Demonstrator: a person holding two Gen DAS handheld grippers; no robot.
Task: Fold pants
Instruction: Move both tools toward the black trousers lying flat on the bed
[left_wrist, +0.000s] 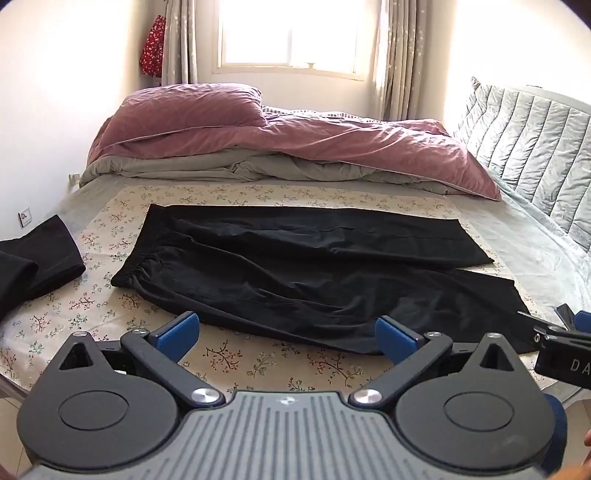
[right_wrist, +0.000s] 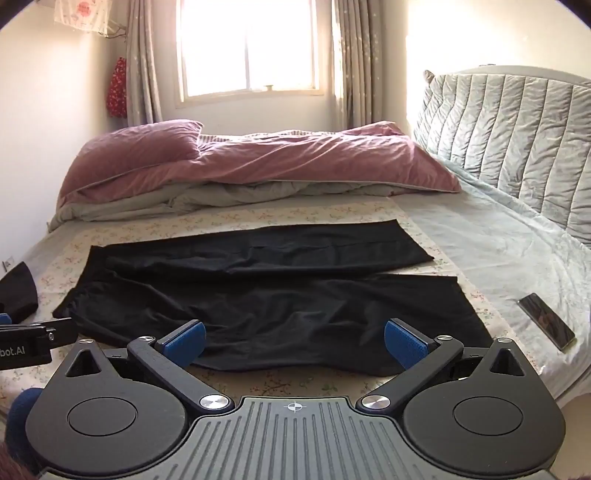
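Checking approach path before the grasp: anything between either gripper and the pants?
Nothing visible. Both the left gripper and right gripper are open, with the pants' near edge right ahead. The phone and the other dark garment lie off to the sides.

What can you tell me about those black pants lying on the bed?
The black pants lie spread flat on the flowered sheet, unfolded. The fabric looks thin, soft and slightly wrinkled. The gathered elastic waistband points left; the two legs run right, parting toward the hems. Both claws, left and right, are open at the near edge, gripping nothing.
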